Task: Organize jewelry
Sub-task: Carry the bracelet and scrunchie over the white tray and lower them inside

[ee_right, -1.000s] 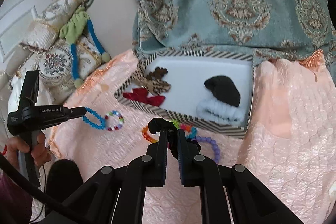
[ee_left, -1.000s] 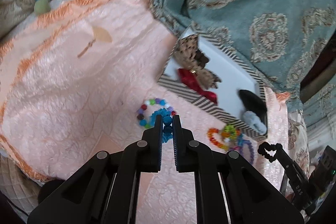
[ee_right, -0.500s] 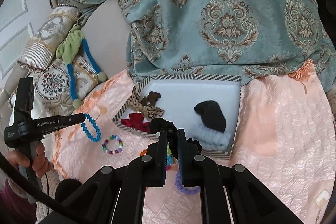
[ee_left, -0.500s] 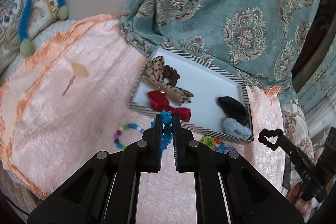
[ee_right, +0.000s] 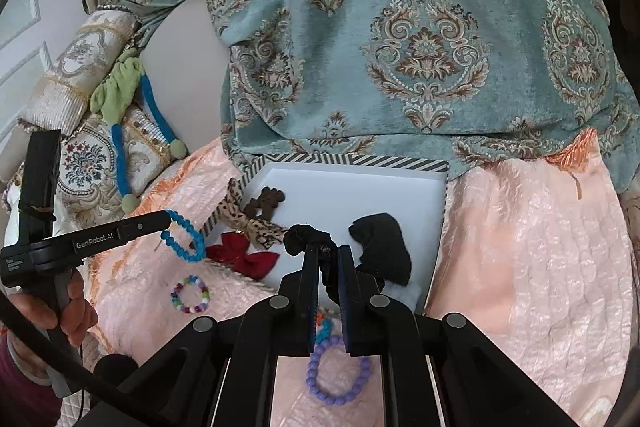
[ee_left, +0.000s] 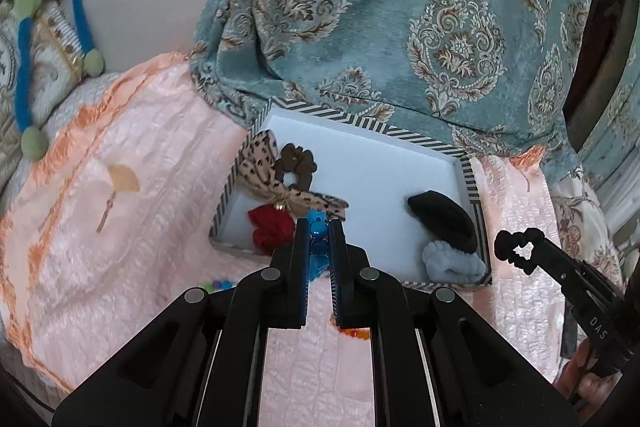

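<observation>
Both grippers are up off the bed, each carrying something. The left gripper [ee_left: 318, 233] has its jaws clamped on a blue bead bracelet [ee_right: 183, 239]; from the right wrist view you can see the loop dangling off the tips, hanging in the air just short of the striped tray's [ee_left: 362, 124] near-left corner. A hand [ee_right: 66, 311] grips the left tool's handle from below, with the tool reaching out roughly level toward the tray.

The right gripper [ee_right: 329, 254] is pinched on a black scrunchie [ee_right: 306, 237], which bunches up over the fingertips and hangs down between them. In the left wrist view it's off to the right of the left gripper, just outside the tray's right edge.

Straight ahead of the left gripper, inside the tray: a red bow [ee_left: 270, 229] touching the leopard-print bow [ee_left: 266, 167], with a brown scrunchie [ee_left: 298, 165] beyond those. Ahead and right are a black hair piece [ee_left: 444, 217] and a pale blue fuzzy scrunchie [ee_left: 452, 265] right beside it.

On the peach bedspread [ee_right: 532, 259]: a multicolour bead bracelet [ee_right: 190, 294] below the left gripper's tips, and a purple bead bracelet [ee_right: 338, 377] showing between the right gripper's fingers, down under them.
</observation>
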Demonstrator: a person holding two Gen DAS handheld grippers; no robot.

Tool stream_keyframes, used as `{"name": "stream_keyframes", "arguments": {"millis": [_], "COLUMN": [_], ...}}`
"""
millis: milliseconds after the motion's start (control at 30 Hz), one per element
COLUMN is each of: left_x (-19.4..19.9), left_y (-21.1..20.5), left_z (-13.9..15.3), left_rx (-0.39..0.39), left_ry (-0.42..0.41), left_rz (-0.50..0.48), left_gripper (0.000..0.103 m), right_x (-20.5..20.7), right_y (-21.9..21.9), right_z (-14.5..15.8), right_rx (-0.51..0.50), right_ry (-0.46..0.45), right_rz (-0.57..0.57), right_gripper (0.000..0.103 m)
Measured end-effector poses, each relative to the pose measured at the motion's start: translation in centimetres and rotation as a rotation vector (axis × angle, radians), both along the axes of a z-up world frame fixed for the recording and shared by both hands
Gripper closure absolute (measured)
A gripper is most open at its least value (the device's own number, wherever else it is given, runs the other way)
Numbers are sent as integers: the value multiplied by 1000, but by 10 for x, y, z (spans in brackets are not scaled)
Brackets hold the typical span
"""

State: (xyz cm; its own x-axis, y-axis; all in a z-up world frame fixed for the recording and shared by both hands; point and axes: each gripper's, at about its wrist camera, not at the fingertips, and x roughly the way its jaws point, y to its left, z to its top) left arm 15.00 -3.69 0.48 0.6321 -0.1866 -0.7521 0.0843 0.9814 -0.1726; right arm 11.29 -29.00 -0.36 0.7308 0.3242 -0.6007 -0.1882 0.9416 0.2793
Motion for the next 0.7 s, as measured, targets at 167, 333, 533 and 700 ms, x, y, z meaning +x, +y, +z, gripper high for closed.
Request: {"name": "stream_keyframes", "arguments": {"millis": [167, 333, 533, 700], "left_x": [20, 39, 67, 100], "left_y": [-8, -17, -35, -49], "left_z": [0, 2, -1, -14], "left_rx": [15, 20, 31, 28], "left_ry": [8, 7, 11, 16], "left_rz": [-6, -11, -26, -21], "left_gripper": [95, 95, 95, 95], "right_x": [15, 36, 69, 100], "right_y": [-8, -13, -21, -27], "right_z": [0, -3, -12, -23], "right_rx": [16, -2, -36, -82], "right_ry": [7, 20, 40, 52], "right_rz": [-9, -22, -49, -75], "right_gripper": [95, 95, 95, 95]}}
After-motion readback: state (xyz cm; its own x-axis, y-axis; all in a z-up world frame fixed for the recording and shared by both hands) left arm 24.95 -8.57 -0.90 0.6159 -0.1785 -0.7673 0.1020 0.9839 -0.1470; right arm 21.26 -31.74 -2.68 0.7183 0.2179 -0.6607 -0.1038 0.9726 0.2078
